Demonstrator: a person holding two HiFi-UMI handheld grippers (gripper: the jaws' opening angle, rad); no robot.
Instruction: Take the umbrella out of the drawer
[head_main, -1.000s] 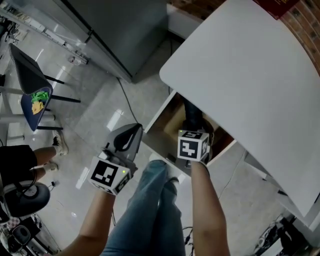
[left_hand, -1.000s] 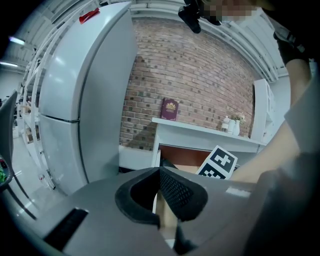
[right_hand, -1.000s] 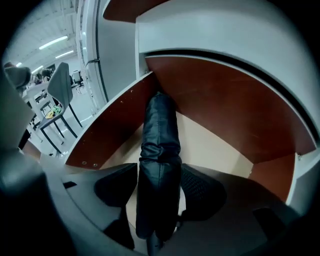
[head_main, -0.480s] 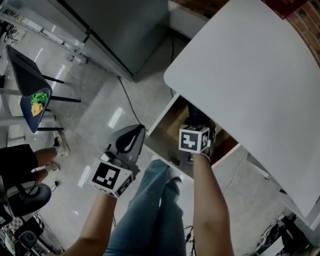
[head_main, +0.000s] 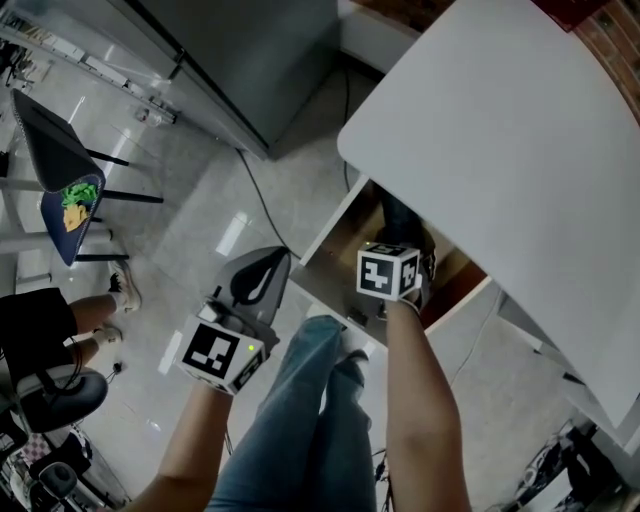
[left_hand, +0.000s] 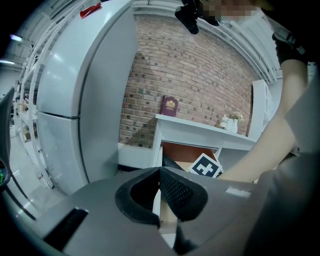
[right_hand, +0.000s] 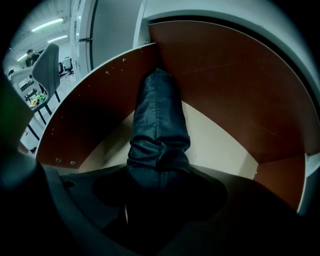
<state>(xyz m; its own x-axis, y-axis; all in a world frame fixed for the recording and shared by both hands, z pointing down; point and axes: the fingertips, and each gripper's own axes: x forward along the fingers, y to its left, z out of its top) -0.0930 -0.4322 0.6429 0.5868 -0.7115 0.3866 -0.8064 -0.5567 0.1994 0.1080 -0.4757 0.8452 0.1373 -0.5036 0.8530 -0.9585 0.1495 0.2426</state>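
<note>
Over the last second our right gripper (right_hand: 157, 184) has sunk deeper into the open brown wooden drawer (head_main: 335, 240) under the white tabletop (head_main: 500, 150). Its jaws, spread wide, have just been closing a little. They straddle the near end of the folded dark navy fabric umbrella (right_hand: 159, 120). We see no pad pressing yet, so we judge the grasp is about to be made. The umbrella lies on the drawer's pale floor, running from 6 toward 12 o'clock in the right gripper view, its cloth wrinkled and soft-looking. Our left gripper (head_main: 262, 268), at the drawer's 8 o'clock in the head view, hangs with its jaws together and empty.
</note>
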